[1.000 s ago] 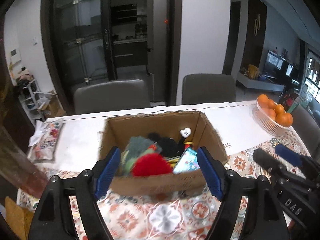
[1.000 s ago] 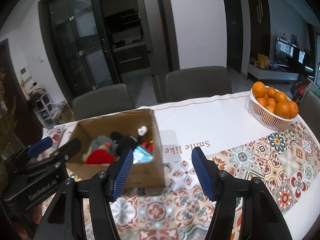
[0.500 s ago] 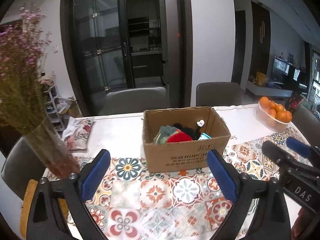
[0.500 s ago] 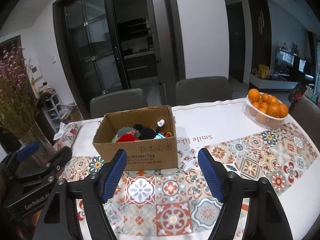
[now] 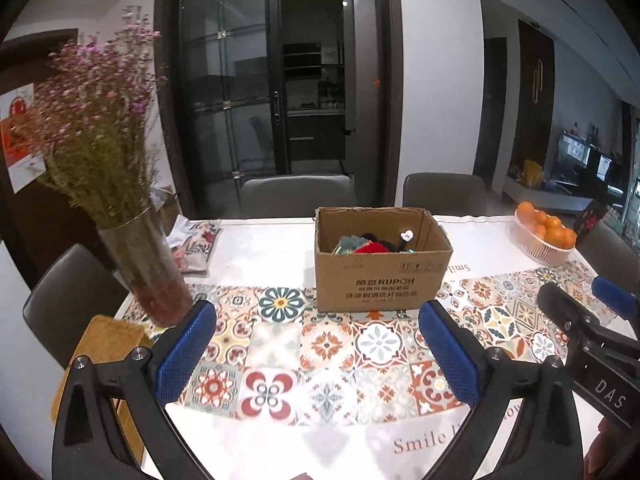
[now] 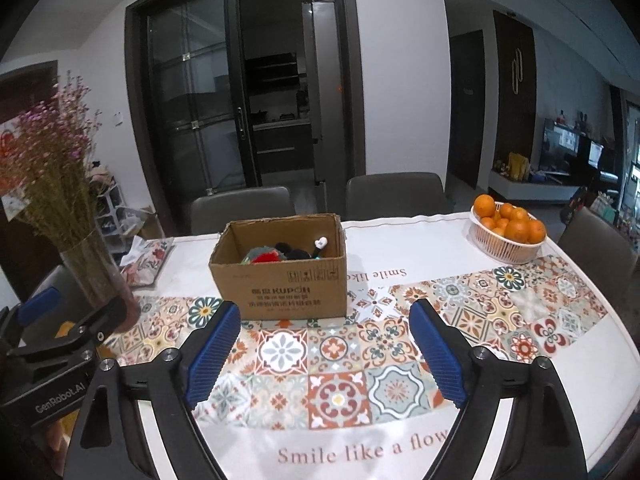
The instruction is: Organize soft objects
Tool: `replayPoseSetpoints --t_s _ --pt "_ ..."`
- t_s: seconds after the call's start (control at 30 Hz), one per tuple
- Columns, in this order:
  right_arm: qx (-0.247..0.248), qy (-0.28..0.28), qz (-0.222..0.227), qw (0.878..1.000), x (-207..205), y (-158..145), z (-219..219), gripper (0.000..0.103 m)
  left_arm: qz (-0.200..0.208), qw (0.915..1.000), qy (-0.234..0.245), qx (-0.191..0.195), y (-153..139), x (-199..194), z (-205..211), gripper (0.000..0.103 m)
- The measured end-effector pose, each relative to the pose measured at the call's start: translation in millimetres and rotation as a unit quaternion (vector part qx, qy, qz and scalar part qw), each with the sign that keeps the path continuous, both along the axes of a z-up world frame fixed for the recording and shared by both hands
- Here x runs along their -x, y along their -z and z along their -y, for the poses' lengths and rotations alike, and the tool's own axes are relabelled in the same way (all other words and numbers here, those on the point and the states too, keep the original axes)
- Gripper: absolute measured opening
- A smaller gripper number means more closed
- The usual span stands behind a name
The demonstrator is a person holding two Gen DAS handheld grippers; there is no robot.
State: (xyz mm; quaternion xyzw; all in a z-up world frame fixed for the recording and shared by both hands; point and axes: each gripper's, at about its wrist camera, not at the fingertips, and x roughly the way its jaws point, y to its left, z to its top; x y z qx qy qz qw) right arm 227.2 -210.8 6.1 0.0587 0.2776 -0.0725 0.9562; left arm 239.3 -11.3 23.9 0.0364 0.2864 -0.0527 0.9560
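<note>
An open cardboard box (image 5: 380, 280) (image 6: 280, 284) stands in the middle of the table. Inside it lie soft toys (image 5: 370, 245) (image 6: 276, 255): a red fluffy one, a greenish one and a black one with a white hand. My left gripper (image 5: 318, 346) hangs over the patterned cloth on the near side of the box, jaws wide open and empty. My right gripper (image 6: 325, 350) is also back from the box with its jaws opening and nothing between them. Each gripper shows at the edge of the other's view.
A glass vase of dried pink flowers (image 5: 146, 268) (image 6: 98, 276) stands at the table's left. A white basket of oranges (image 5: 544, 238) (image 6: 508, 236) sits at the far right. A floral pouch (image 5: 196, 244) lies behind the vase. Grey chairs (image 5: 298, 196) line the far side.
Both grippers pulled back from the box and rose a little, so the box looks smaller and farther. Both sets of jaws spread wider. The vase came into view.
</note>
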Motion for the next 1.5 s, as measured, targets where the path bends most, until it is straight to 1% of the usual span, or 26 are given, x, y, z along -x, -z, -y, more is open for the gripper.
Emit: replayPoseSetpoints --t_s 0.1,0.33,0.53,0.83,0.93,1.13,1.5 --pt "-0.001 -0.012 -0.004 1.000 18 -2 0 0.088 -0.001 1.0000 -0.007 0.002 -3 23 -1 0.103" --pt "0.006 -0.028 0.002 1.000 66 -6 -5 0.088 0.011 0.9998 -0.017 0.000 -7 74 -4 0.103" --pt "0.010 -0.031 0.005 0.999 107 -7 -9 0.088 0.005 0.9997 -0.022 0.006 -6 115 -11 0.103" --pt "-0.011 -0.042 0.008 0.999 151 -5 -12 0.088 0.033 0.9991 -0.026 -0.002 -16 171 -15 0.103" --pt "-0.011 -0.046 0.010 0.999 163 -6 -12 0.088 0.042 0.9988 -0.026 -0.005 -20 184 -15 0.103" --pt "-0.008 -0.049 0.016 0.999 180 -8 -12 0.088 0.047 0.9986 -0.025 -0.005 -22 203 -16 0.103" --pt "-0.006 -0.041 0.023 0.999 192 -11 -5 0.088 0.059 0.9978 -0.026 -0.012 -27 216 -6 0.103"
